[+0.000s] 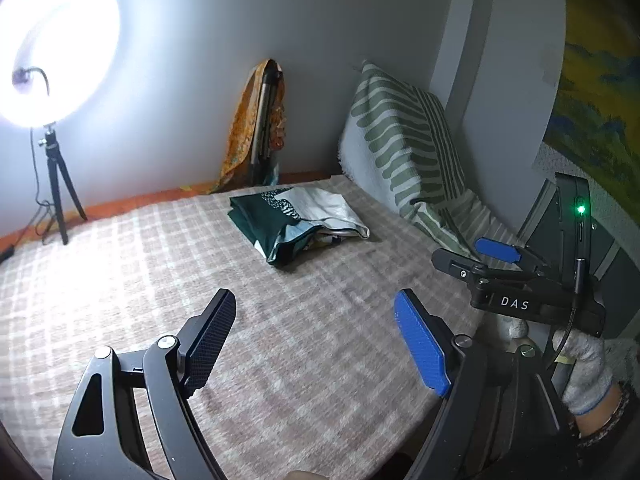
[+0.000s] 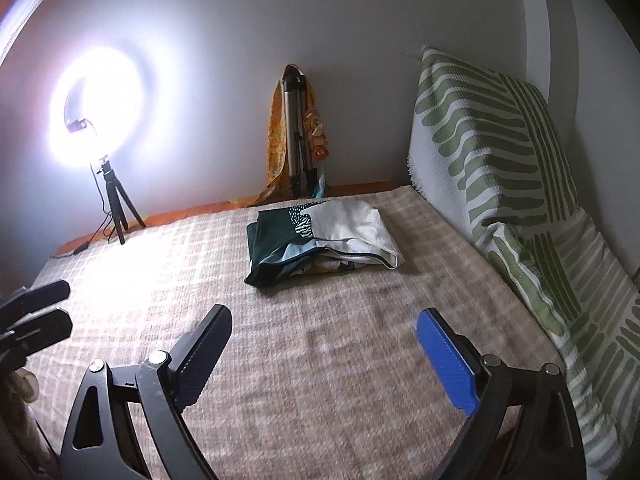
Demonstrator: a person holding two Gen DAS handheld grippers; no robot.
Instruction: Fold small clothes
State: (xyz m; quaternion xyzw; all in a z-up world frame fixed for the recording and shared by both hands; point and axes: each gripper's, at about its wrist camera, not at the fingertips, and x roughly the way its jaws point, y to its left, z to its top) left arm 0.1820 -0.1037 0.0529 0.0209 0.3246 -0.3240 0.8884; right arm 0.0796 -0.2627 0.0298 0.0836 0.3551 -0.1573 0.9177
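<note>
The left gripper [image 1: 316,340] hangs over the checked blanket [image 1: 120,280] with its jaws spread wide and nothing between them; one pad is black, the other blue. The right gripper [image 2: 324,352] stands the same way, jaws wide and empty, above the blanket [image 2: 320,380].

The folded cloth [image 1: 298,222], dark green and white with a patterned patch, lies flat on the blanket at about 12 o'clock from the left gripper, well apart from it. In the right wrist view the cloth [image 2: 324,242] also sits at 12 o'clock, well ahead of the fingertips. Its open edges face the grippers, layers showing.

At 3 o'clock in the left view the right gripper [image 1: 480,264] shows side-on, held by a gloved hand [image 1: 586,376] at 4 o'clock. At 9 o'clock in the right view the left gripper's black fingers [image 2: 44,312] show at the edge.

A ring light [image 2: 96,112] on a small tripod glares at 10 o'clock. A folded tripod [image 2: 296,136] draped in orange fabric leans on the wall at 12 o'clock, behind the cloth. A green-striped pillow [image 2: 488,148] stands against the wall at 2 o'clock.
</note>
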